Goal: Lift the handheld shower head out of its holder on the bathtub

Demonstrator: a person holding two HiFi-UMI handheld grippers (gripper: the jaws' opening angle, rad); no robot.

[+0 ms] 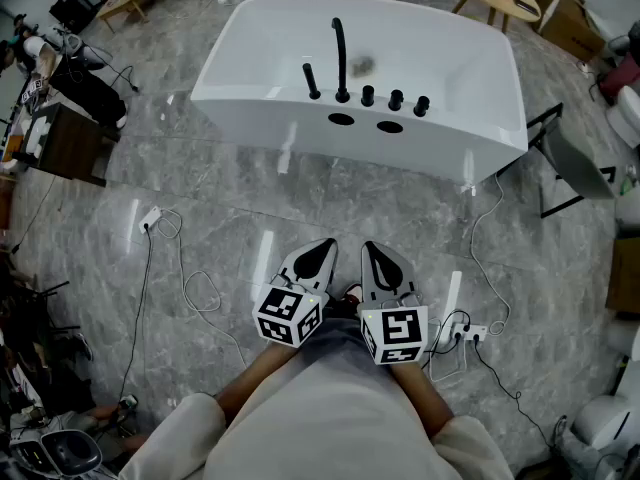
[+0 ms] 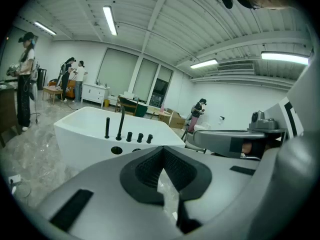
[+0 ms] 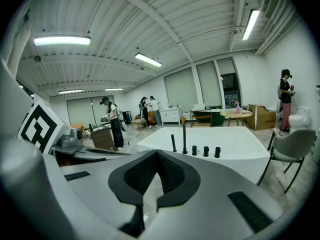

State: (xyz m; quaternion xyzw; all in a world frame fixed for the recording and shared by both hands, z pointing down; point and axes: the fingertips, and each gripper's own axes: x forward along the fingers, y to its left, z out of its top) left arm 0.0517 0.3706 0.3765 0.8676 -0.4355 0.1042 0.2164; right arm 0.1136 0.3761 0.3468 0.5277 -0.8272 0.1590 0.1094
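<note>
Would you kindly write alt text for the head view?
A white bathtub with black fittings stands on a grey floor, the handheld shower head upright on its rim. Left gripper and right gripper, both shut, point towards it.

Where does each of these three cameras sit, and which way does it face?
Head view: on the person's head, looking steeply down at floor and bathtub; forearms, left gripper, right gripper show.
Left gripper view: rides the left gripper, looking along its shut jaws toward the bathtub; the right gripper shows at right.
Right gripper view: rides the right gripper, facing the bathtub likewise; the left gripper shows at left.
Shared: all show the bathtub's black shower head.
</note>
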